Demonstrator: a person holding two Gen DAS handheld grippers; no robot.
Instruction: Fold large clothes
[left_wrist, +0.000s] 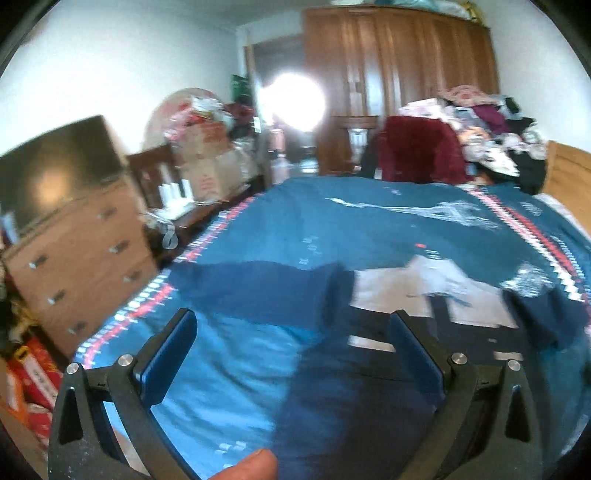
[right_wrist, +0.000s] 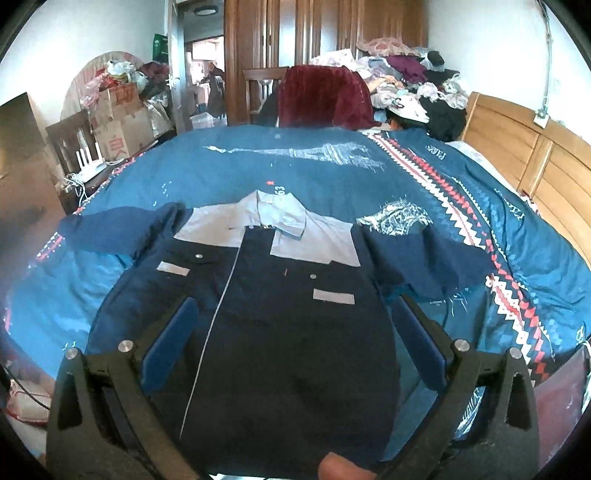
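Item: my left gripper (left_wrist: 291, 332), jaws spread wide, empty, above the bedspread (left_wrist: 314, 214). Item: navy jacket (right_wrist: 280, 314) with grey yoke, lying flat, front up, sleeves out, on the blue bedspread. Item: my right gripper (right_wrist: 295, 317), jaws wide apart, empty, over the jacket's body.

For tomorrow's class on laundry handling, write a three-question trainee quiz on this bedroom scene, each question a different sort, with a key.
1. True or false: the navy jacket lies front up, sleeves spread, on the blue bedspread.
2. The right gripper is: A shut on a sleeve; B open above the jacket; C out of view.
3. Fill in: the maroon garment hangs over a ____.

Key: 1 true. 2 B. 3 chair. The left gripper is open too.
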